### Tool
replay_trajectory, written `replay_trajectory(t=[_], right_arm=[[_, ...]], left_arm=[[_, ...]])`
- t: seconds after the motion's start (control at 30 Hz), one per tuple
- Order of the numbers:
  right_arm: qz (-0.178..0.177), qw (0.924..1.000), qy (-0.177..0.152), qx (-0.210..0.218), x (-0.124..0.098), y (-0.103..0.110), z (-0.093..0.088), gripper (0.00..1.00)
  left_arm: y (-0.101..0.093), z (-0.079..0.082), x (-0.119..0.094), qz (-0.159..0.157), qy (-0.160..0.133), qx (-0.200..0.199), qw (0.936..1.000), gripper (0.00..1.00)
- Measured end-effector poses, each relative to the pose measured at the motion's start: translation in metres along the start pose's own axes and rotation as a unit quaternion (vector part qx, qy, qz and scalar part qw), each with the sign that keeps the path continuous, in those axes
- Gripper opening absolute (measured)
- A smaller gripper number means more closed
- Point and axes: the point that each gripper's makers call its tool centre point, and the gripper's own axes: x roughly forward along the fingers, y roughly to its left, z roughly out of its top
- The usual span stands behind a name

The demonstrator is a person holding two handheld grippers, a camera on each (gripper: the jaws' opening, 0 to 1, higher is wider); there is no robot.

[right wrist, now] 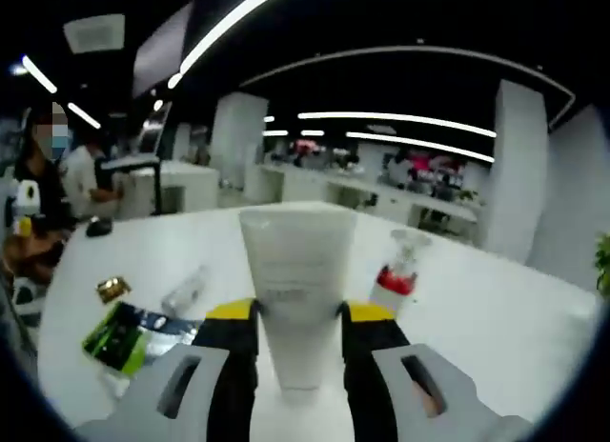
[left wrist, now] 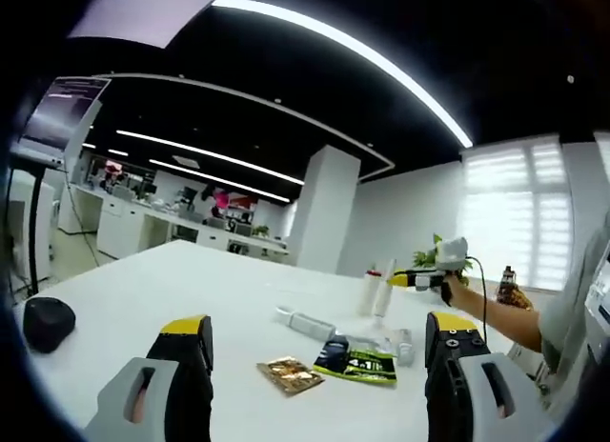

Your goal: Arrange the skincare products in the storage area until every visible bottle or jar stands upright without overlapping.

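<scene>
A white tube (right wrist: 295, 271) is clamped between the yellow-tipped jaws of my right gripper (right wrist: 300, 314), flat end pointing away from the camera. Just right of it a white spray bottle with a red collar (right wrist: 395, 278) stands upright on the white table (right wrist: 496, 318). In the left gripper view the right gripper (left wrist: 396, 281) holds that tube (left wrist: 385, 297) beside the spray bottle (left wrist: 370, 290). A clear bottle (left wrist: 307, 322) lies on its side. My left gripper (left wrist: 317, 332) hovers open over the near table, nothing between its fingers.
A gold sachet (left wrist: 289, 375) and a green-black sachet (left wrist: 358, 364) lie flat near the left gripper, also visible as the gold sachet (right wrist: 112, 290) and green-black sachet (right wrist: 129, 335). A black mouse (left wrist: 48, 323) sits at the left. A brown bottle (left wrist: 508, 288) stands far right.
</scene>
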Motion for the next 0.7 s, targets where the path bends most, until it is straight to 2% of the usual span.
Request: replay_trajectory(t=[0.07, 0.3, 0.47, 0.7], right_arm=[[-0.06, 0.9971, -0.007, 0.047, -0.001, -0.011, -0.003, 0.33], [-0.137, 0.9879, -0.025, 0.069, -0.007, -0.02, -0.006, 0.33], [-0.177, 0.9815, -0.041, 0.062, -0.015, -0.021, -0.007, 0.33], [-0.214, 0.9733, -0.06, 0.058, -0.019, -0.022, -0.007, 0.33]], left_arm=[[-0.002, 0.001, 0.001, -0.007, -0.003, -0.011, 0.9999, 0.96], [-0.006, 0.0, 0.006, -0.013, -0.004, -0.012, 0.9998, 0.96], [-0.012, 0.0, 0.013, -0.026, 0.004, -0.006, 0.9996, 0.96], [-0.018, 0.002, 0.017, -0.033, 0.003, -0.003, 0.9995, 0.96]])
